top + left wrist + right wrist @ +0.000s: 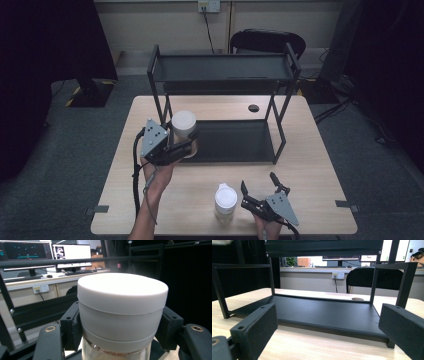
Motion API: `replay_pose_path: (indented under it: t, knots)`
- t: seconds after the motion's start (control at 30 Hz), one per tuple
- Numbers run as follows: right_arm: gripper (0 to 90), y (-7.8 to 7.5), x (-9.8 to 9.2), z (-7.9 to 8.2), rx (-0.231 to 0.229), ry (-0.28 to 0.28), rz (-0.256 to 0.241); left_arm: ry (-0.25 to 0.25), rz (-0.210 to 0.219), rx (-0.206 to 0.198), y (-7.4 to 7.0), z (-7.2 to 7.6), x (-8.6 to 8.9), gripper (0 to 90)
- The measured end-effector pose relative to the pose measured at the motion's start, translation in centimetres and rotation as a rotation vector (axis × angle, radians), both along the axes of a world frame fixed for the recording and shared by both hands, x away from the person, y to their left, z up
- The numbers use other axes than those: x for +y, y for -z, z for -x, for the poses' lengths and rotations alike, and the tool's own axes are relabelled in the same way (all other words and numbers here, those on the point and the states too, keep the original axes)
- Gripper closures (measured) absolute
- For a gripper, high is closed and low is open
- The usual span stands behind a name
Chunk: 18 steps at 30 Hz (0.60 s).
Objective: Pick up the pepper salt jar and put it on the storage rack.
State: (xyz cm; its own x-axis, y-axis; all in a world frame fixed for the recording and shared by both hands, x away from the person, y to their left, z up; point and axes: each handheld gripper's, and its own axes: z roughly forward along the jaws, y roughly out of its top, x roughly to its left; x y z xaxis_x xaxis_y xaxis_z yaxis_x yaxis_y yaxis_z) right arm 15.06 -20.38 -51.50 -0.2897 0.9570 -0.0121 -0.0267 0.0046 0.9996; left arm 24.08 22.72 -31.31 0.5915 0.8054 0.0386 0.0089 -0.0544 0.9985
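Left gripper point(120, 337) clamps round glass jar point(117, 322), smooth white lid.

Even light is falling from above on my table point(300, 165), which is showing bright and fairly sharp in the high view, while the room around the table is sinking into black. The shelf point(225, 140) is casting only a soft shadow. In my left gripper view the lid point(122, 290) is glaring white and washing out on top. In my right gripper view my jaws are blurring up close.
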Motion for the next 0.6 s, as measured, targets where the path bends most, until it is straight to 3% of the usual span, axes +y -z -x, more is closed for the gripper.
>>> replay_pose_path:
  t: [0.37, 0.6]
  knots:
    - [1.3, 0.0, 0.0, 0.0, -0.001, -0.001, 0.000, 0.027, -0.001, -0.028, -4.6, -1.9, -0.2, 34.7]
    - [1.3, 0.0, 0.0, 0.0, -0.001, -0.001, 0.000, 0.035, 0.008, -0.033, -6.7, -2.7, -0.4, 34.7]
